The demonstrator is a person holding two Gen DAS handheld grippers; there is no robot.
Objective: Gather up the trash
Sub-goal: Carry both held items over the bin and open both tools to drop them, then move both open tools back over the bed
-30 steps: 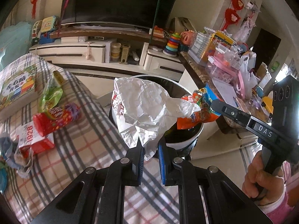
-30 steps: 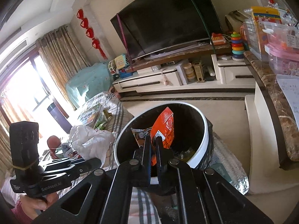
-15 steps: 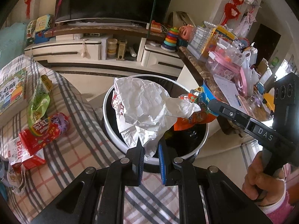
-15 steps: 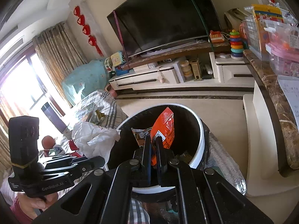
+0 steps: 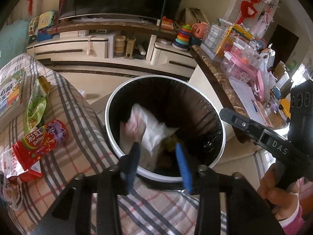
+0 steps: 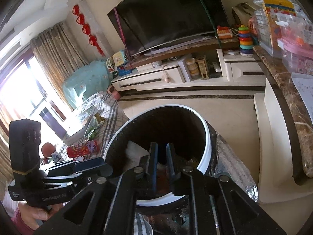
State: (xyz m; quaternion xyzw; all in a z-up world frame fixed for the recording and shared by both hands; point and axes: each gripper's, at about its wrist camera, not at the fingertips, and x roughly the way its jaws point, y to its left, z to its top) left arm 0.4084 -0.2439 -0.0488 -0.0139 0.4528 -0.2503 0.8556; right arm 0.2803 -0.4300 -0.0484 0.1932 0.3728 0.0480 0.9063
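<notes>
The round bin with a white rim (image 5: 115, 148) and a black liner stands by the plaid-covered table. The crumpled white paper (image 5: 150, 131) is loose inside it, blurred, against the left wall. My left gripper (image 5: 158, 154) hangs open over the near rim with nothing between its blue pads. In the right wrist view my right gripper (image 6: 162, 152) points down into the bin (image 6: 208, 143), its jaws a narrow gap apart and holding nothing. The white paper (image 6: 135, 150) lies just to its left. The orange wrapper is not clearly visible.
On the plaid cloth (image 5: 78, 156) lie a red candy box (image 5: 39, 146), a green snack bag (image 5: 36, 105) and a book (image 5: 9, 96). A marble counter (image 5: 215, 74) crowded with toys runs right of the bin. A TV cabinet (image 5: 97, 45) stands behind. A hand (image 5: 273, 192) holds the right gripper.
Both grippers have let go: the left one opened wide and the white paper dropped into the bin. The orange wrapper has left the right gripper's fingers. Both moved closer over the bin.
</notes>
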